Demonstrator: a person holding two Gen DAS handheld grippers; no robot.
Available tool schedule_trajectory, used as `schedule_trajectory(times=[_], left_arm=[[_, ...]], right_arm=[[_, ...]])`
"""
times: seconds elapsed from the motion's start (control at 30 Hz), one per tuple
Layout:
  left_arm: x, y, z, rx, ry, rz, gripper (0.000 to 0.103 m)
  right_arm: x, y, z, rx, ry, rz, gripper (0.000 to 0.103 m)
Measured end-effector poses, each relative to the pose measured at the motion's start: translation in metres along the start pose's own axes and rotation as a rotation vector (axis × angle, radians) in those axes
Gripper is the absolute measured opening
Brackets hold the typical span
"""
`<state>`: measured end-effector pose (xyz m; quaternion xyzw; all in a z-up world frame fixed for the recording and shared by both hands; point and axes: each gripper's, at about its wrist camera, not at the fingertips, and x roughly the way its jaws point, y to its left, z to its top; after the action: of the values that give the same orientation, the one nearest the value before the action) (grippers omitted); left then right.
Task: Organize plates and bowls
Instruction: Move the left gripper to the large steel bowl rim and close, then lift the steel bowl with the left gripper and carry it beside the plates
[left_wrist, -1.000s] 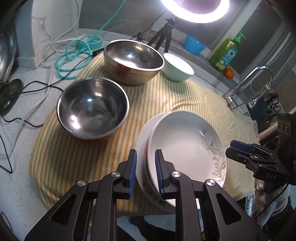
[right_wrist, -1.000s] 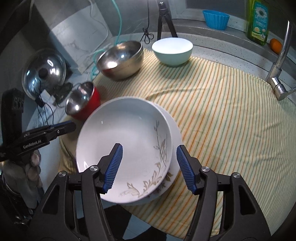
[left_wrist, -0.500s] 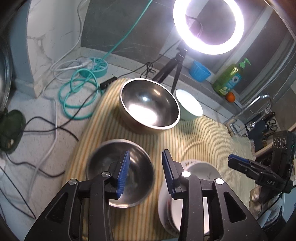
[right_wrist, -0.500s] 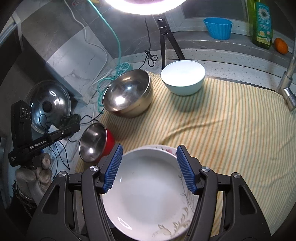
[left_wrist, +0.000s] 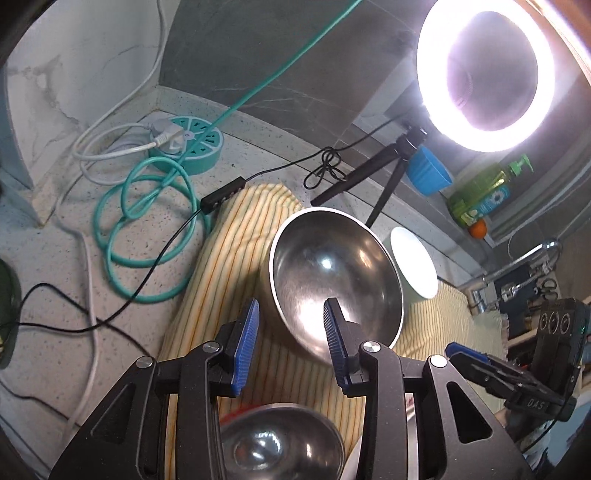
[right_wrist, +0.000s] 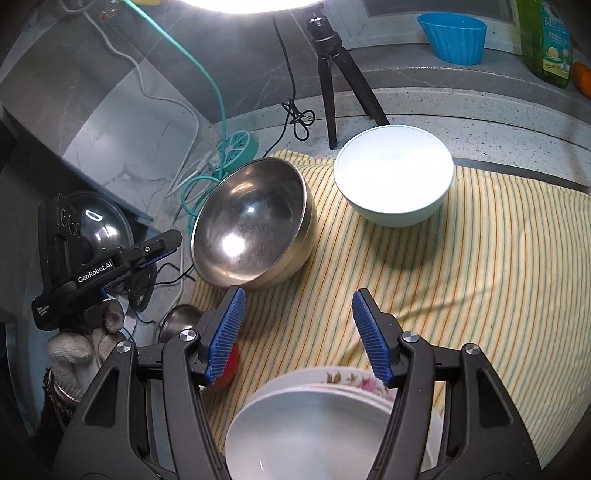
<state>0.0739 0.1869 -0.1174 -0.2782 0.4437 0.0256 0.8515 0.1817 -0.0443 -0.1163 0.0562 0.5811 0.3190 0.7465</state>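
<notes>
My left gripper (left_wrist: 290, 343) is open and empty, hovering just in front of the large steel bowl (left_wrist: 332, 284) on the striped cloth (left_wrist: 229, 251). The small steel bowl with a red outside (left_wrist: 280, 443) lies under its fingers. My right gripper (right_wrist: 297, 328) is open and empty above the cloth (right_wrist: 480, 277). Below it sits the stack of white plates (right_wrist: 314, 428), a floral rim showing. The large steel bowl (right_wrist: 251, 229) is ahead to the left, the pale bowl (right_wrist: 393, 181) ahead to the right. The red bowl (right_wrist: 181, 321) is mostly hidden behind a finger.
A ring light on a tripod (right_wrist: 332, 74) stands behind the bowls. Teal cable coils (left_wrist: 147, 221) and a power strip (left_wrist: 192, 144) lie left of the cloth. A blue cup (right_wrist: 452, 37), soap bottle (right_wrist: 546, 40) and tap (left_wrist: 517, 262) are at the back right. A pot lid (right_wrist: 99, 225) is far left.
Both grippers have moved away from the plate stack toward the bowls at the back. The left jaws have widened and left the plates' rim. The right jaws kept their width.
</notes>
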Motion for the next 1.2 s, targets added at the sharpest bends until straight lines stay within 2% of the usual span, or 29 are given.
schedule_trajectory(times=[0.1, 0.3, 0.4, 0.57, 0.7, 0.87, 0.93, 1.2], left_arm=[[0.011, 0.005, 0.009, -0.011, 0.014, -0.004, 0.034], [0.028, 0.006, 0.018, -0.001, 0.046, 0.009, 0.035], [0.034, 0.004, 0.02, 0.014, 0.06, 0.021, 0.034], [0.04, 0.005, 0.02, 0.012, 0.075, 0.022, 0.034], [0.043, 0.005, 0.02, 0.013, 0.083, 0.019, 0.032], [0.045, -0.002, 0.019, 0.033, 0.084, 0.024, 0.032], [0.045, -0.003, 0.018, 0.042, 0.082, 0.03, 0.032], [0.044, -0.007, 0.016, 0.054, 0.076, 0.041, 0.032]], right_arm=[[0.011, -0.003, 0.009, 0.026, 0.01, 0.02, 0.063], [0.036, 0.0, 0.021, 0.01, 0.037, 0.006, 0.063], [0.046, -0.001, 0.024, 0.009, 0.056, 0.011, 0.058], [0.057, 0.0, 0.027, 0.011, 0.069, 0.019, 0.057], [0.063, 0.001, 0.029, 0.005, 0.083, 0.027, 0.043], [0.066, 0.003, 0.028, -0.013, 0.09, 0.03, 0.041], [0.069, 0.006, 0.028, -0.023, 0.099, 0.036, 0.031], [0.069, 0.01, 0.028, -0.052, 0.099, 0.01, 0.031]])
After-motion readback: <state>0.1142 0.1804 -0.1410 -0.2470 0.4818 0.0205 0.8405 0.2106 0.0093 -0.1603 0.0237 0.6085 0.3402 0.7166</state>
